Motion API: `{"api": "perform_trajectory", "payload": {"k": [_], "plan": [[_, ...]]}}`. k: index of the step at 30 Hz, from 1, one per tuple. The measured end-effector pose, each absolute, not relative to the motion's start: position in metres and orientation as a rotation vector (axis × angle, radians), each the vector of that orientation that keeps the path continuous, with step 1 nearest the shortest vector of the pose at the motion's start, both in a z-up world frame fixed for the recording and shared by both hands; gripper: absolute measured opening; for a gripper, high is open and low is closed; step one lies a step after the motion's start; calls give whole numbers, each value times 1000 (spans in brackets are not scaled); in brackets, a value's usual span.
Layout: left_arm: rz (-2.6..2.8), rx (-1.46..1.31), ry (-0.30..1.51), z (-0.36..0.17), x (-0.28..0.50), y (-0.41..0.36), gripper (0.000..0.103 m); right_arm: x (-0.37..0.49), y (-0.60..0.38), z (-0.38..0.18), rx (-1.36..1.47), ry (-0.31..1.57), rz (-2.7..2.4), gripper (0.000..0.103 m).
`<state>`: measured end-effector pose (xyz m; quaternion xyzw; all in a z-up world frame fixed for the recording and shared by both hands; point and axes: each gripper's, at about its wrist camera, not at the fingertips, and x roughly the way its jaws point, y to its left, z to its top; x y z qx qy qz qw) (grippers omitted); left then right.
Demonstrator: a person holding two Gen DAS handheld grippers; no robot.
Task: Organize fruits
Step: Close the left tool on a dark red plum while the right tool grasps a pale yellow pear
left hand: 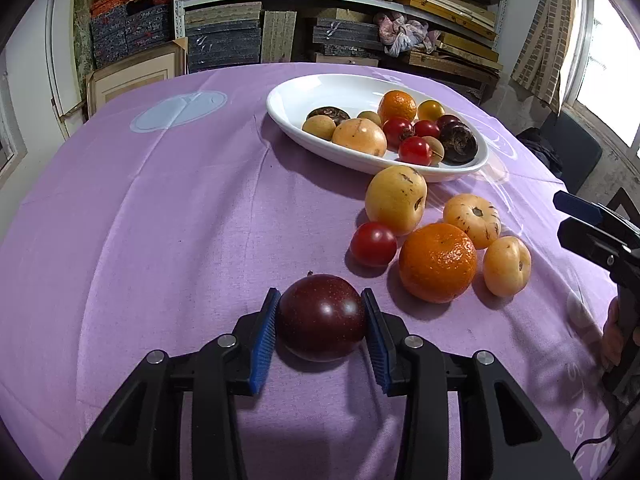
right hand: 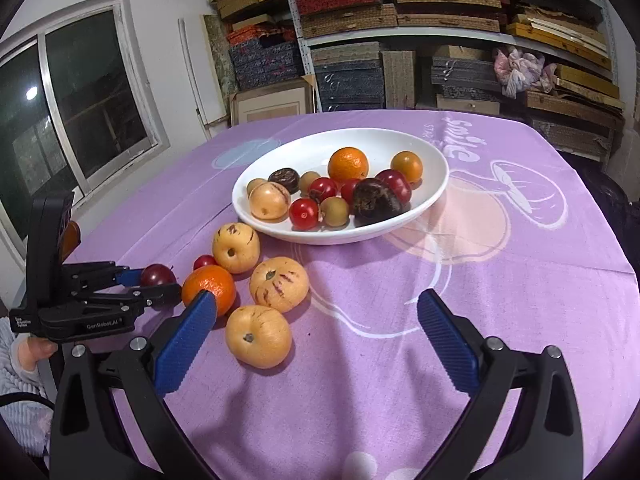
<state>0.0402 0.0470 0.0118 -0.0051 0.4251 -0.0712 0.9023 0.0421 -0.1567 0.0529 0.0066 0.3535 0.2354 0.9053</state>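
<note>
Fingers (left hand: 264,344) of the left tool (left hand: 320,320) press both sides of a dark red passion fruit (left hand: 322,316) resting on the purple cloth (left hand: 160,220) of the desk. Just beyond it lie an orange (left hand: 438,262), a small tomato (left hand: 373,244) and three yellow fruits (left hand: 396,199), close together. Farther back, a white bowl (left hand: 304,92) holds mixed fruit. The right tool (right hand: 316,344) hangs above the cloth, spread wide and holding nothing.

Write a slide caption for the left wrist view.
Left gripper shut on a dark plum, loose fruit and a filled bowl beyond.
</note>
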Motion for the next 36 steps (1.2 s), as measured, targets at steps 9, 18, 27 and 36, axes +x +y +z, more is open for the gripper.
{"api": "perform_trajectory", "payload": {"k": [9,18,27,36], "plan": [[-61,9,868,15,41,55,41,32,-126,40,-109,783,563,74],[-54,39,876,14,42,49,41,35,-117,29,-140,836,575,54],[-45,42,887,13,43,47,41,39,-106,21,-181,884,569,45],[-44,43,888,12,44,47,42,37,-104,20,-188,881,562,45]]}}
